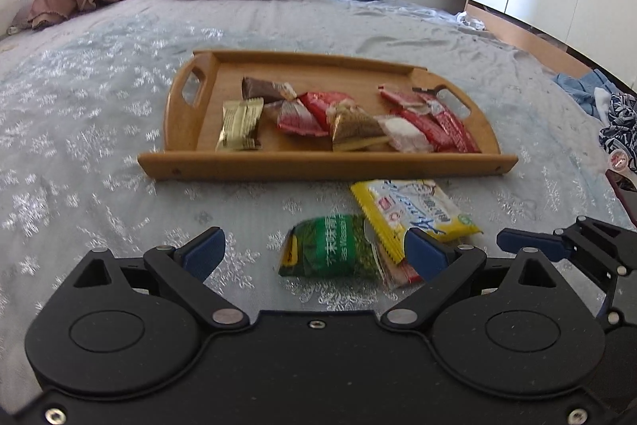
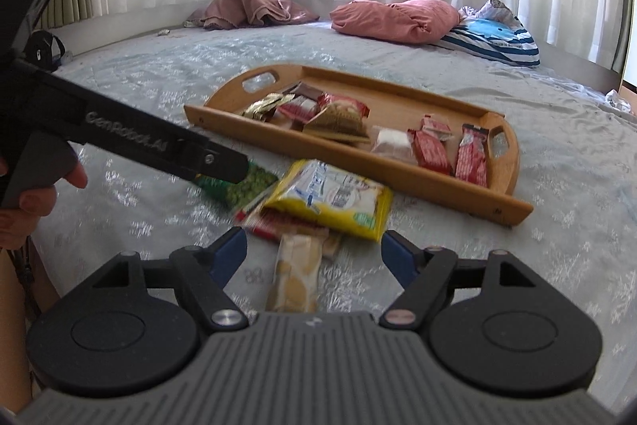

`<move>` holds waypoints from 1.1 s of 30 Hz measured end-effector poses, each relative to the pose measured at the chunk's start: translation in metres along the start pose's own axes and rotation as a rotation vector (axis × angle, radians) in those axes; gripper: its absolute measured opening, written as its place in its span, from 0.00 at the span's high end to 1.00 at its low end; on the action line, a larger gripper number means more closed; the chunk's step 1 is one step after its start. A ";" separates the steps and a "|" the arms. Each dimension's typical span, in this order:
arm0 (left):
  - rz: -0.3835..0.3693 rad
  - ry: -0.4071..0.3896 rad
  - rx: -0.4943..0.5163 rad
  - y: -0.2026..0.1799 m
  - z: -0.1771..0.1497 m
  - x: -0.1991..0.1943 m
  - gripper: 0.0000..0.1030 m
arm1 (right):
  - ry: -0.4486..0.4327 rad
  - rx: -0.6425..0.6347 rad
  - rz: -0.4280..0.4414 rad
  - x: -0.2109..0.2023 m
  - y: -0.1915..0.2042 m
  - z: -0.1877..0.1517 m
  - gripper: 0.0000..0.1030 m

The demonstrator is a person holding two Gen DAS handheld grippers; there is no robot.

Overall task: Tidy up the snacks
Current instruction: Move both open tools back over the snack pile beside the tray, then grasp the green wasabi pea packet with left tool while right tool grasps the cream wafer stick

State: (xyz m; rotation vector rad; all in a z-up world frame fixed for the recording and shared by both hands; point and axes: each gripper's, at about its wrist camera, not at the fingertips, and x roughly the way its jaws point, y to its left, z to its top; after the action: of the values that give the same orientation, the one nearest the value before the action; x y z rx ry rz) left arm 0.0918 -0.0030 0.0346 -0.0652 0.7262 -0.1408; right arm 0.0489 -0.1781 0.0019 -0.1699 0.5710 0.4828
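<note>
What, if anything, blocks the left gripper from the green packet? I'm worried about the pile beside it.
Nothing visible does. The left gripper is open with the green packet right in front, between its fingers. The yellow packet lies over a red wrapper at the green packet's right edge, beside it rather than in front.

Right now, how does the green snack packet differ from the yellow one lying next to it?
The green packet is smaller and squarish; the yellow packet is larger and longer. The green packet lies nearest the left tool, between its open fingers; the yellow packet lies closer to the wooden tray. The yellow packet rests partly on other wrappers; the green one looks flat on the bedspread. Both are still outside the tray.
</note>
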 end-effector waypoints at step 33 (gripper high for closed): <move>-0.043 0.013 -0.048 -0.005 -0.010 0.026 0.35 | -0.075 0.158 -0.124 0.001 0.012 -0.027 0.18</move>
State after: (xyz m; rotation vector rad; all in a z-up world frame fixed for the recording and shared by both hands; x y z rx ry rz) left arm 0.1039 -0.0118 0.0106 -0.1259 0.7418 -0.1654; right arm 0.0306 -0.1751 -0.0213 -0.0356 0.5197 0.3207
